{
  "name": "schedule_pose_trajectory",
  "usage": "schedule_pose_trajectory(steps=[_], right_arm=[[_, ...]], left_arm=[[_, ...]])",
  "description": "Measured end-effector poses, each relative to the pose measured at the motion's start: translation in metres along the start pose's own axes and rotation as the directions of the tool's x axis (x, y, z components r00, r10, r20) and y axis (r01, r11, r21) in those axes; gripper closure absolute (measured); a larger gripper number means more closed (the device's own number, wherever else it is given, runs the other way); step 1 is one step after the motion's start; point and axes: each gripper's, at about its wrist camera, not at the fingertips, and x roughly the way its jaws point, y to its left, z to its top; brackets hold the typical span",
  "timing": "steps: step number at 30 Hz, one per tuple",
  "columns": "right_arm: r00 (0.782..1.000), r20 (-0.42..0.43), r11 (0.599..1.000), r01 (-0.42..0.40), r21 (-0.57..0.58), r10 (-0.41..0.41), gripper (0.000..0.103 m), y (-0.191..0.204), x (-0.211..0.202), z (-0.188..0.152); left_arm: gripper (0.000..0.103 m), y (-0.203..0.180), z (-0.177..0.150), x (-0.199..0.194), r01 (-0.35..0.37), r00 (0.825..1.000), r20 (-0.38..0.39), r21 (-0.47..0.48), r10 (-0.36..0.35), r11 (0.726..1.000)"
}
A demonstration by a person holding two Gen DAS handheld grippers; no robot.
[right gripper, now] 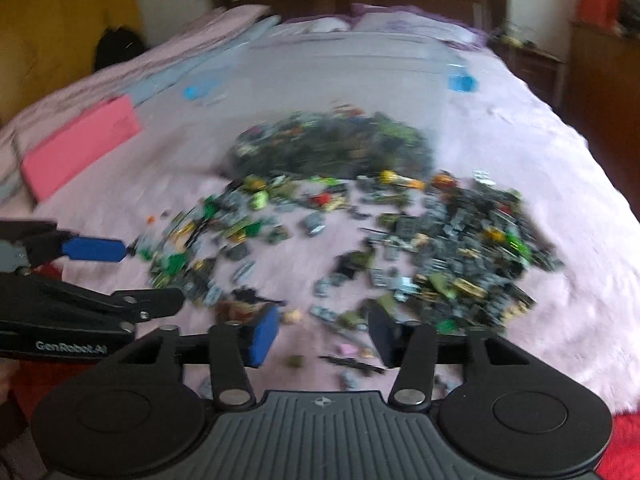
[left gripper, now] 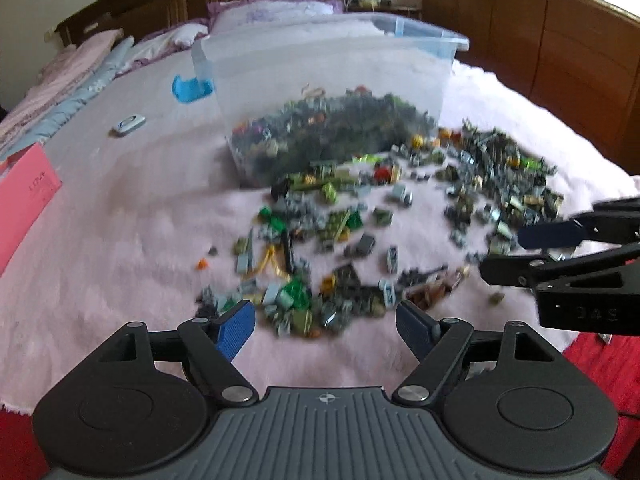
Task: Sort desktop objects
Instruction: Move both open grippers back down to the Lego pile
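Many small toy bricks (left gripper: 340, 236) (right gripper: 360, 240), mostly grey, green and dark, lie scattered over a pink fleece blanket (left gripper: 120, 240) on a bed. Behind them stands a clear plastic bin (left gripper: 320, 92) with more bricks heaped inside. My left gripper (left gripper: 326, 326) hovers over the near edge of the pile, its blue pads wide apart and nothing held. My right gripper (right gripper: 323, 336) is open over the nearer loose bricks, with nothing pressed between its pads. Each gripper shows in the other's view: the right (left gripper: 504, 254) at the right edge, the left (right gripper: 152, 276) at the left edge.
A pink box (left gripper: 24, 196) (right gripper: 80, 152) lies at the left of the bed. A blue clip (left gripper: 192, 88) and a small white object (left gripper: 128, 124) rest on the blanket left of the bin. Pillows (left gripper: 272, 12), a wooden headboard and dark cabinets (left gripper: 540, 40) stand behind.
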Motion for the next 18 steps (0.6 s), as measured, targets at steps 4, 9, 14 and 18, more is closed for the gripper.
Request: schedule_pose_trajectory(steps=[4, 9, 14, 18], right_arm=[[1.000, -0.022, 0.999, -0.019, -0.048, 0.018, 0.061, 0.014, 0.009, 0.002], [0.998, -0.051, 0.998, -0.029, -0.059, 0.026, 0.063, 0.017, 0.023, 0.006], [0.998, -0.056, 0.998, -0.041, -0.055, 0.038, 0.062, 0.017, 0.029, 0.006], [0.996, -0.063, 0.997, -0.065, -0.052, 0.062, 0.057, 0.018, 0.031, 0.007]], left_arm=[[0.025, 0.006, -0.003, 0.001, -0.007, 1.000, -0.014, -0.024, 0.007, 1.000], [0.025, 0.006, -0.003, 0.002, -0.006, 1.000, -0.021, -0.026, 0.005, 1.000], [0.025, 0.003, -0.003, 0.003, -0.003, 1.000, -0.022, -0.016, 0.002, 1.000], [0.025, 0.004, -0.003, 0.002, -0.008, 1.000, -0.023, -0.020, 0.008, 1.000]])
